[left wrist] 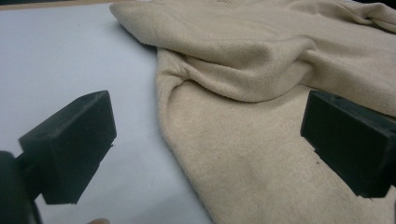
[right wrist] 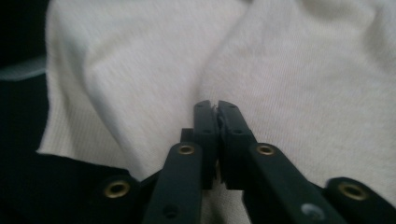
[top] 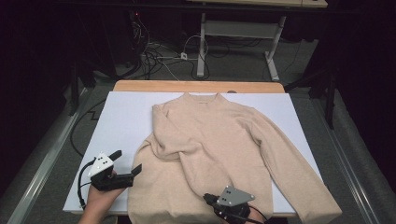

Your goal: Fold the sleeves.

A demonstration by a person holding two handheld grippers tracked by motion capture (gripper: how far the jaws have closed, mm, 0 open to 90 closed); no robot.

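Beige sweater (top: pixel 212 140) flat on white board (top: pixel 116 121), left sleeve folded across chest. Right gripper (right wrist: pixel 215 106) closed at near hem, apparently pinching knit. Left gripper (top: pixel 127 161) open, beside left edge. Risk: thin pinch slipping out; one-sided pull bunching fabric.

Black grippers (top: pixel 122 168), grey three-cornered plates, brass rivets, trailing black cables.
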